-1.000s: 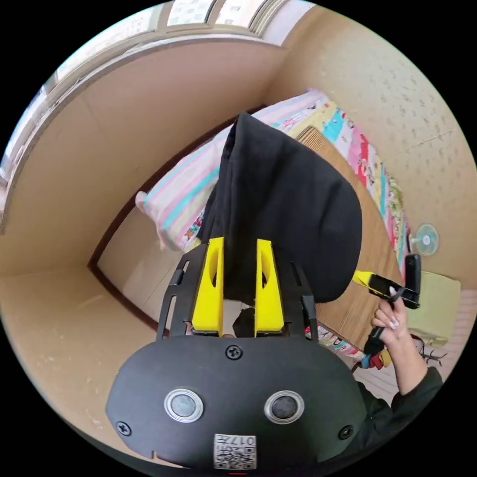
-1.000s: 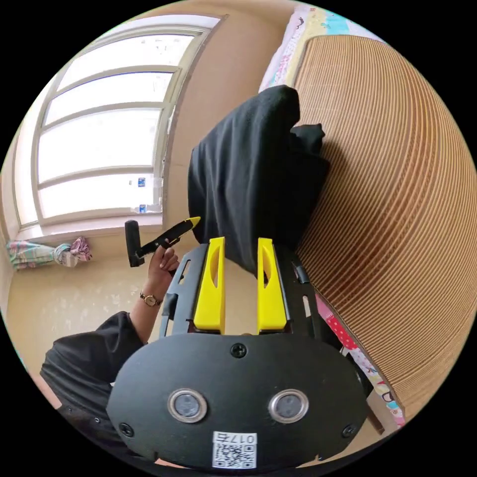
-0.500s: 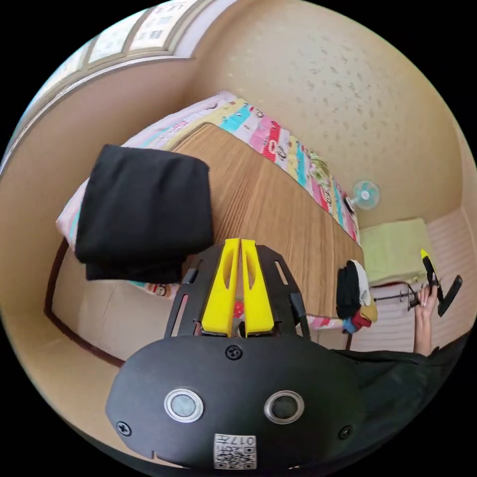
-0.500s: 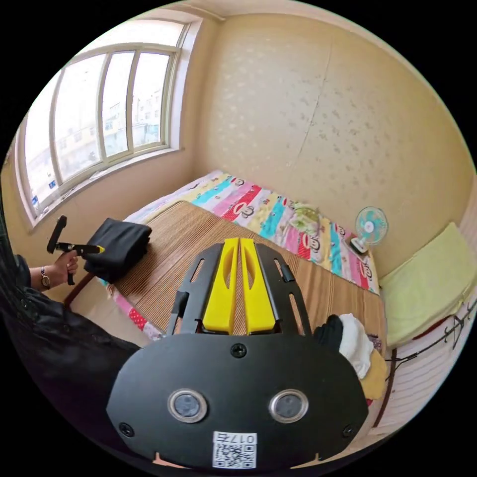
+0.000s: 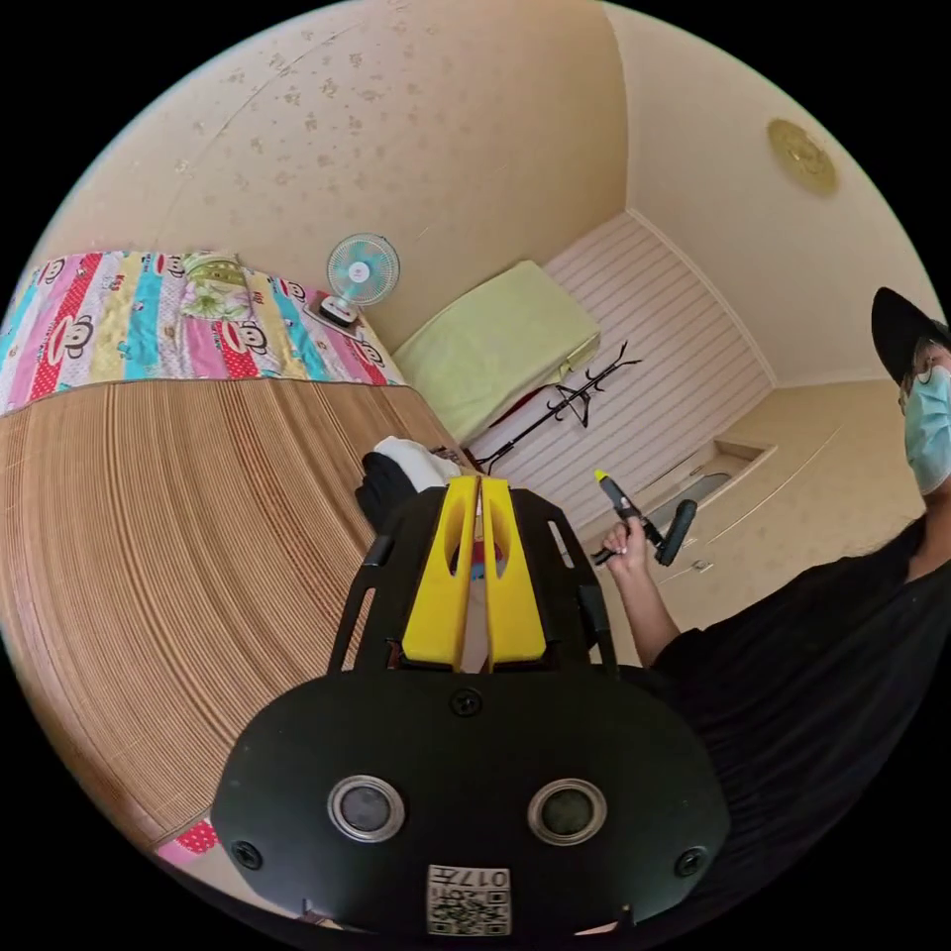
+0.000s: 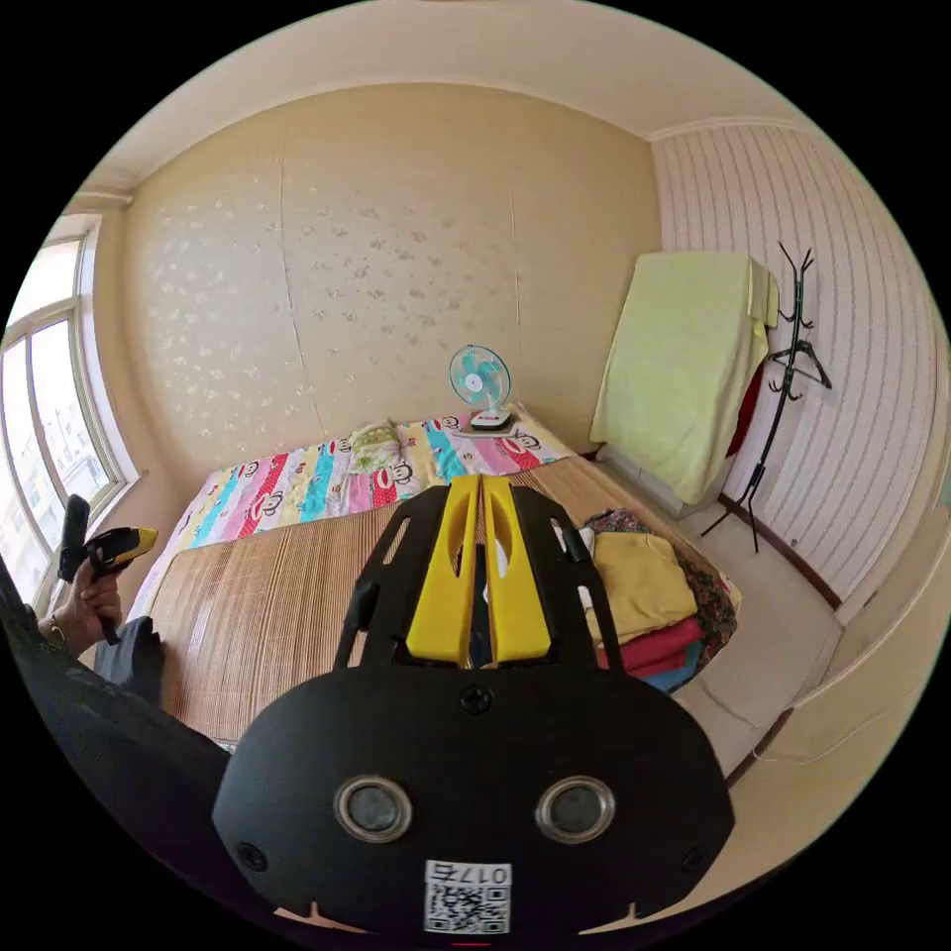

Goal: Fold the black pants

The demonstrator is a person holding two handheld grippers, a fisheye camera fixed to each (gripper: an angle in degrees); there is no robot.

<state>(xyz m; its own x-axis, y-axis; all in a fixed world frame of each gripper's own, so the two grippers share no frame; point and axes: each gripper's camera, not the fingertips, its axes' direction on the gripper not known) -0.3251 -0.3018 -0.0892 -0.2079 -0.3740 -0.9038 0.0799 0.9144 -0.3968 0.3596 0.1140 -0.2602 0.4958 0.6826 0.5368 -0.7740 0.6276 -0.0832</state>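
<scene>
Two grippers, both clenched on nothing, yellow jaws pressed flat together in each own view. In the left gripper view: left gripper [image 5: 480, 482] above the mat [image 5: 178, 535], pointing toward a pile [image 5: 394, 474] of clothes at the mat's far corner. Beyond the mat's far edge, a striped cartoon sheet [image 5: 149, 317] with a fan [image 5: 362, 272] standing on it by the wall. Past the pile, a pale green cover [image 5: 495, 342] leaning on the wall and a black rack [image 5: 570, 406] beside it. Off the mat, to the side, right gripper [image 5: 602, 478] raised in a hand [image 5: 626, 543], yellow tip up, well apart from the pile; behind it a black sleeve and top. In the right gripper view: the right gripper aimed across the mat toward the fan, with the pile just beside its jaws at the mat's corner nearest the rack, a yellow garment [image 6: 644, 584] on top and red under it. At the opposite, window-side end of the mat, the left gripper held up in the other hand [image 6: 89, 599], clear of all cloth. Directly below that hand, at the mat's near corner, a dark folded bulk, apparently the pants [image 6: 137, 654], resting on the mat and partly hidden by the sleeve; touched by neither gripper.
</scene>
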